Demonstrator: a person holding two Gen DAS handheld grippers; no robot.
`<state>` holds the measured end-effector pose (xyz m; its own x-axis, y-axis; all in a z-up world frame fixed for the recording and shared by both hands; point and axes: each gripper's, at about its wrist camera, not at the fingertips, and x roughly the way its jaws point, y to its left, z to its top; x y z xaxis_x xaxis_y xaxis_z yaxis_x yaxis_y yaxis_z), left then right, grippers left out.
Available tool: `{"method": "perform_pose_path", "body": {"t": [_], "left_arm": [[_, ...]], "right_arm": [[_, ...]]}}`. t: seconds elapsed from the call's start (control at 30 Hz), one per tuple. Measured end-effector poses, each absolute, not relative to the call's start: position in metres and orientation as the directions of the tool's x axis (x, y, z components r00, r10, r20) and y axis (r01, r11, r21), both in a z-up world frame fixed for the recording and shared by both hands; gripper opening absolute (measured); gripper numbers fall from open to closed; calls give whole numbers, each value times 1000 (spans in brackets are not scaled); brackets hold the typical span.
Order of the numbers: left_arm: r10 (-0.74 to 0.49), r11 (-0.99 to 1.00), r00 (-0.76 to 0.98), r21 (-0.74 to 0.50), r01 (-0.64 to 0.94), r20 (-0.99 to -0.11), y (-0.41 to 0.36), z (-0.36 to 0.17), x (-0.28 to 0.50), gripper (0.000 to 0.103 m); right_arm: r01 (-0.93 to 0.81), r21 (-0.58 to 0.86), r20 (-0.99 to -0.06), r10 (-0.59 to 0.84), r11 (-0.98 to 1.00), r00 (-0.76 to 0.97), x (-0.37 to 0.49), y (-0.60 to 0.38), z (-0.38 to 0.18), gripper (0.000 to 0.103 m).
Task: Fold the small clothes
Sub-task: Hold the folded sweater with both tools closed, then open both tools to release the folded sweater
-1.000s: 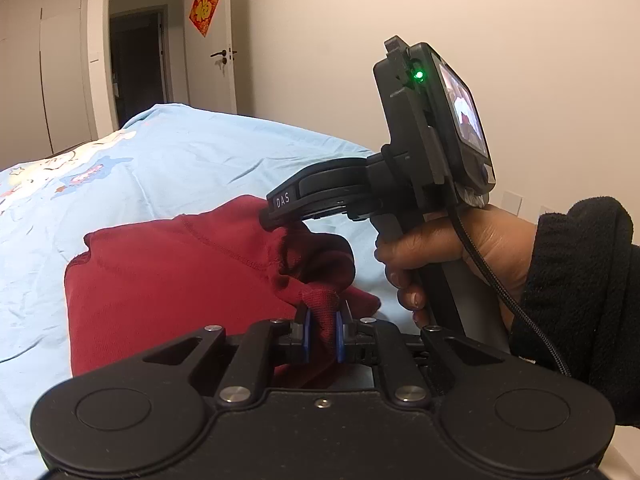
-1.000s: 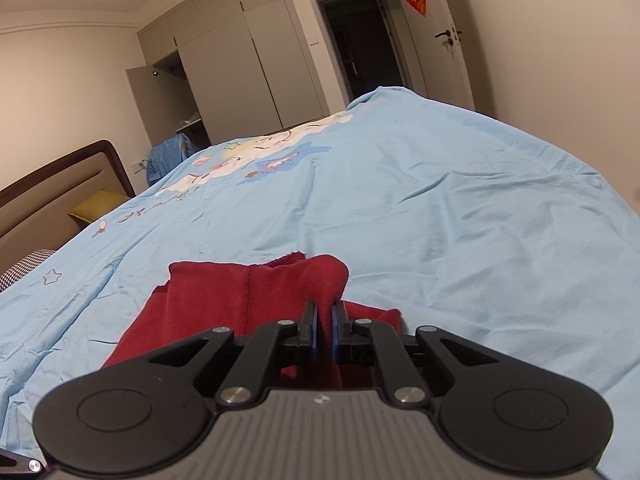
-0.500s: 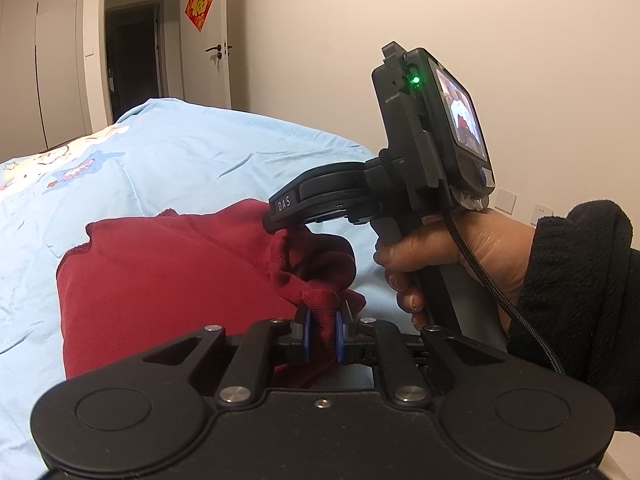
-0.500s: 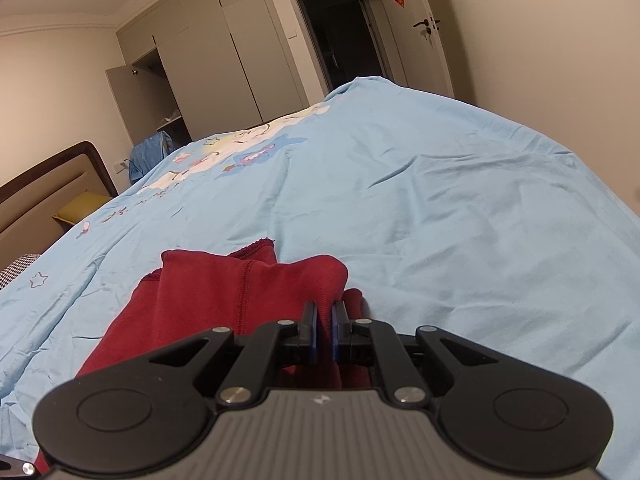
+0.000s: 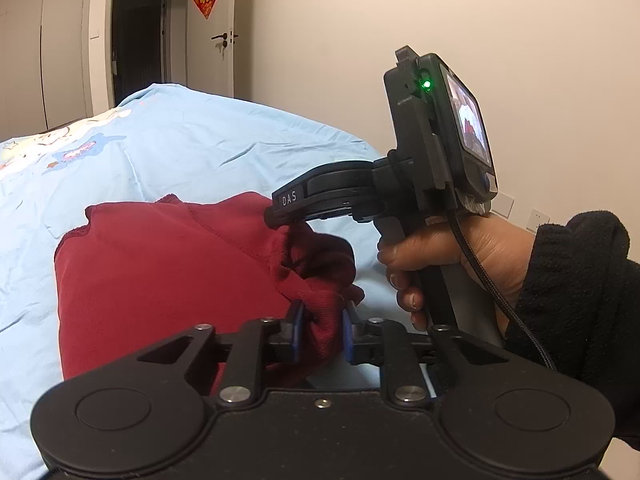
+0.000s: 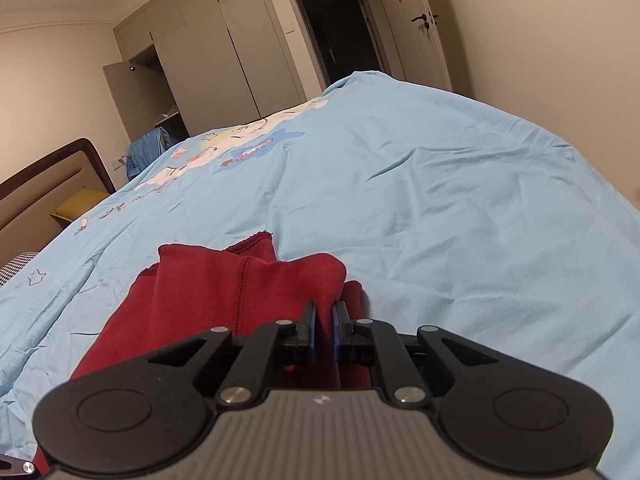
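Hidden by the black body of the left gripper (image 5: 320,332): the near edge of the red garment (image 5: 168,272). Same again in the right wrist view, under the right gripper (image 6: 324,332). Cut off at the right frame edge: the black fleece sleeve (image 5: 580,300) behind the right hand (image 5: 460,256) on the handle. Hard to tell what kind of garment, or how many layers.

Lies on the light blue bed cover (image 5: 200,152), at its near right part, folded into a thick slab. Points away from both tools toward the far left, long axis roughly near-right to far-left, ribbed edge at the far end, stitched seam across the top. Near right corner bunched and lifted off the cover.

Left tool: jaws just been opening, gap narrow, a wad of red cloth between the blue pads and touching both. Right tool: nearly closed, pinching a thin fold of the same cloth.
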<state>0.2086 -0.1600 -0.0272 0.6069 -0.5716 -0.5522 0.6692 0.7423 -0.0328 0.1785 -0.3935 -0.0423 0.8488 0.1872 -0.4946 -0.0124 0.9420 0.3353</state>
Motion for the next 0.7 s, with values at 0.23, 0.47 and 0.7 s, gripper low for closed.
{"method": "perform_pose_path", "body": {"t": [0.23,0.47,0.7], "left_arm": [[-572,771,630,-82,632,-525,-141,-20,208,61],[-460,876,726,-126,466,-512,-107,-11,225,87],[-344,938,756,-230,257,-557,-67,-21,254,101]], "right_arm": [[11,339,-503,171,941,847,177,-398,-42,28],[37,331,-489,137,943,862,164,-403,-38,75],[-2,296,-485,152,955,861,139,-390,-42,101]]}}
